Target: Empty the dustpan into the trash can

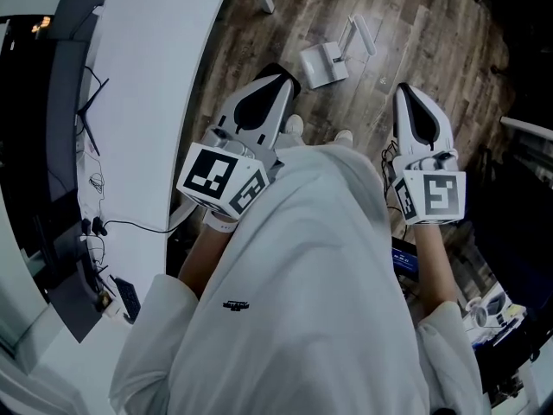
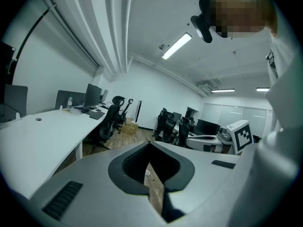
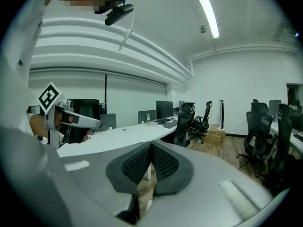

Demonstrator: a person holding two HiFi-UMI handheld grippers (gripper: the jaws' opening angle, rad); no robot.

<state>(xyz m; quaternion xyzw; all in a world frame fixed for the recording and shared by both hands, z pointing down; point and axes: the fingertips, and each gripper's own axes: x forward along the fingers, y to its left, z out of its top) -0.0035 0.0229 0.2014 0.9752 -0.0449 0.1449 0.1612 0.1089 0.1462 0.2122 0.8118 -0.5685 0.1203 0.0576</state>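
Ahead of both pairs of jaws, down on the wood floor [image 1: 432,33], roughly midway between the two tips and well apart from either: the dustpan [image 1: 323,65], white, handle on its far side, touched by neither tool. Caught by the head view alone; missed by both gripper views, each aimed across the room. To the left, the left gripper [image 1: 282,78]: clenched tight, pad against pad, with nothing in between and only a sliver of floor below the seam in its own view. To the right, the right gripper [image 1: 404,91]: clamped shut the same way, ribbed pads in one closed line, empty. From the head view only: both tools held out either side of a white shirt [image 1: 302,284], with the left cube [image 1: 220,180] and the right cube [image 1: 432,195] behind their jaws, two shoe tips [image 1: 294,128] between the grippers just short of the jaw tips, and a white desk [image 1: 147,102] just left of the left jaws. From the left gripper view only: beyond the jaws and to their left, chairs [image 2: 111,119] and monitors [image 2: 92,94] along that desk, boxes [image 2: 130,126] on the floor past them, a strip light [image 2: 176,46] overhead; off to the right of those jaws, the right cube side-on. From the right gripper view only: beyond its jaws, the far side of the desk with more chairs drawn up; off to the left of those jaws, the left cube, tilted on one corner.
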